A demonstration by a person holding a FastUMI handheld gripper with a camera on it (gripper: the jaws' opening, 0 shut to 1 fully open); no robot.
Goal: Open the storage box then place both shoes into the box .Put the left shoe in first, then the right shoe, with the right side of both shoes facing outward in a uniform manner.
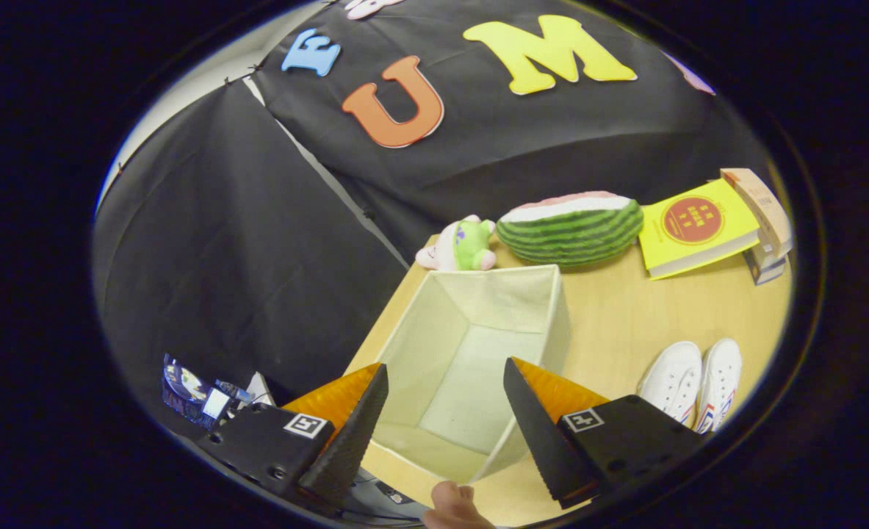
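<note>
Gripper view: claw (pixel 445 382) spread open, empty, hovering over the open storage box (pixel 471 353) lying between and just ahead of its fingers; both white shoes (pixel 691 382) sit side by side on the tabletop (pixel 625 308) to the right.

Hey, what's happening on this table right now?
A person is holding the tongs open above an open, empty storage box on the wooden table. Nothing is gripped. Both white shoes sit side by side on the table beside the box, not packed yet. A finger shows near the box's front edge. Beyond the box lie a watermelon plush and a yellow book.
</note>
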